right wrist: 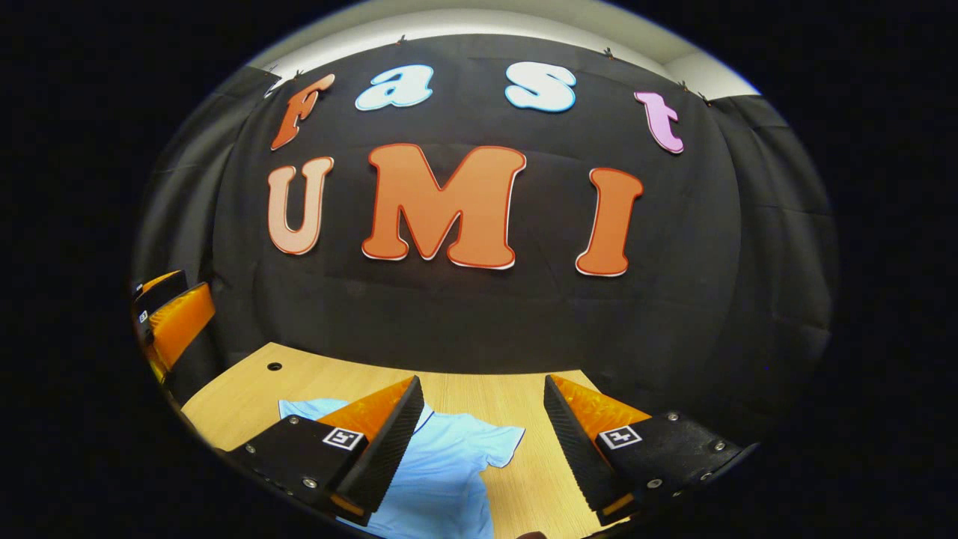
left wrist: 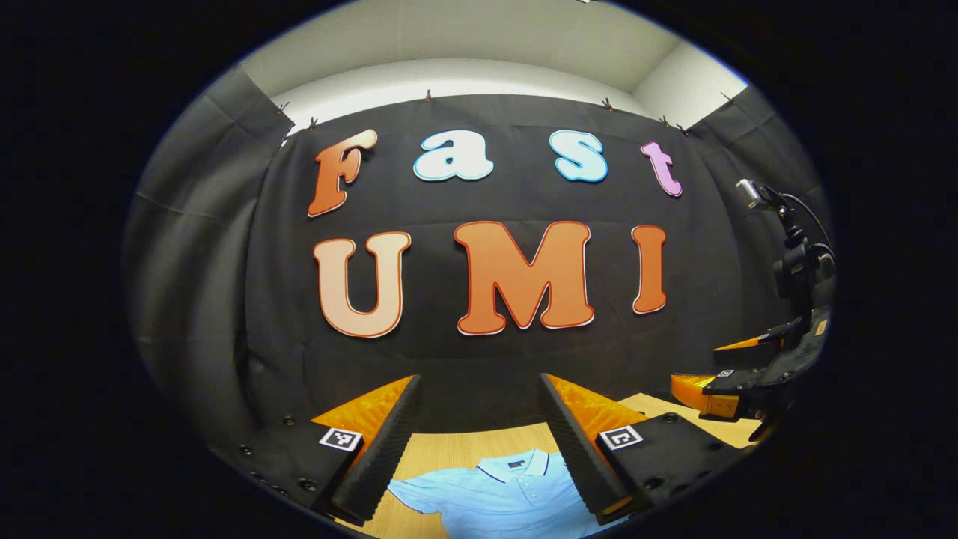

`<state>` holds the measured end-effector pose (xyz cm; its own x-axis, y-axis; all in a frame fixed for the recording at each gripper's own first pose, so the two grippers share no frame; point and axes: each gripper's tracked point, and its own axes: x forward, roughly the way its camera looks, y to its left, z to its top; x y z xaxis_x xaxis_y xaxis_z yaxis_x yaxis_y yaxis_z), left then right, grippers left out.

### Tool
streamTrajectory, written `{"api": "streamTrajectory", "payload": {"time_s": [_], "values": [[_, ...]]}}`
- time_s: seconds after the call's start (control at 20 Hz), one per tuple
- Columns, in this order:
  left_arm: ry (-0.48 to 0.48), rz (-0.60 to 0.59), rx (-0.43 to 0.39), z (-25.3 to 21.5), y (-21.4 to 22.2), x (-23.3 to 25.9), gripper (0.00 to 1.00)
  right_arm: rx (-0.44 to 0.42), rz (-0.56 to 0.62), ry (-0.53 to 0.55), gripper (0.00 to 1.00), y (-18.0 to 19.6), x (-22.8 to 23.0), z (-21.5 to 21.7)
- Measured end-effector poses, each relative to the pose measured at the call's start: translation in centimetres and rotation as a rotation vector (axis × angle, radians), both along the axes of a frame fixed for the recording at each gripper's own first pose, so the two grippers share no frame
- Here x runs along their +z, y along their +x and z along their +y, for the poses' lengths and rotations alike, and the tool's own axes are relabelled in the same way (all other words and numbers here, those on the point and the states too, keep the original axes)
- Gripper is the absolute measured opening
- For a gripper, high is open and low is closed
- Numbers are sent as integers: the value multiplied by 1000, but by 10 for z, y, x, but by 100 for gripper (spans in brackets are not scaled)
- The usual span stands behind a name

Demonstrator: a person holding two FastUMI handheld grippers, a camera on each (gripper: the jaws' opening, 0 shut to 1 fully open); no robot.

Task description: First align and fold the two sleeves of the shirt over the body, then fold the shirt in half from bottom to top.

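Note:
A light blue polo shirt (left wrist: 501,494) lies flat on the wooden table (left wrist: 456,453), collar toward the booth wall, one short sleeve spread to the left. My left gripper (left wrist: 479,442) hangs open above the collar, nothing between its fingers. The right gripper (left wrist: 730,374) appears at the right edge of the left gripper view, raised over the table. In the right gripper view the shirt (right wrist: 441,468) shows its other short sleeve spread on the table (right wrist: 494,397). My right gripper (right wrist: 479,442) is open above that sleeve and holds nothing. The left gripper's fingers (right wrist: 176,318) show at the far left.
The black cloth wall stands close behind the table's far edge. A small round hole (right wrist: 274,367) sits in the tabletop near its far left corner. Bare wood lies to the right of the shirt's sleeve.

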<state>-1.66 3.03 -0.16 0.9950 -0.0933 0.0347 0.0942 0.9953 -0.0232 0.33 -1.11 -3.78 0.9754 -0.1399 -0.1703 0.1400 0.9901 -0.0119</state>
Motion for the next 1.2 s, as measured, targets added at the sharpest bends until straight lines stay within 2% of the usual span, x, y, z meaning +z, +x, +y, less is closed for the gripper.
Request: {"api": "streamTrajectory", "payload": {"time_s": [0.2,0.3,0.65,1.0,1.2], "values": [[26,-12,15,-4,0,5,99,20,114,32,98,22,-33,-15],[44,-6,69,1,-2,7,99,43,189,65,98,38,-54,-21],[102,67,181,6,-5,-9,100,53,469,124,96,93,-144,-47],[146,134,274,10,-6,-25,100,75,713,132,93,123,-226,-55],[144,147,314,10,-8,-27,99,77,824,205,86,137,-263,-53]]}}
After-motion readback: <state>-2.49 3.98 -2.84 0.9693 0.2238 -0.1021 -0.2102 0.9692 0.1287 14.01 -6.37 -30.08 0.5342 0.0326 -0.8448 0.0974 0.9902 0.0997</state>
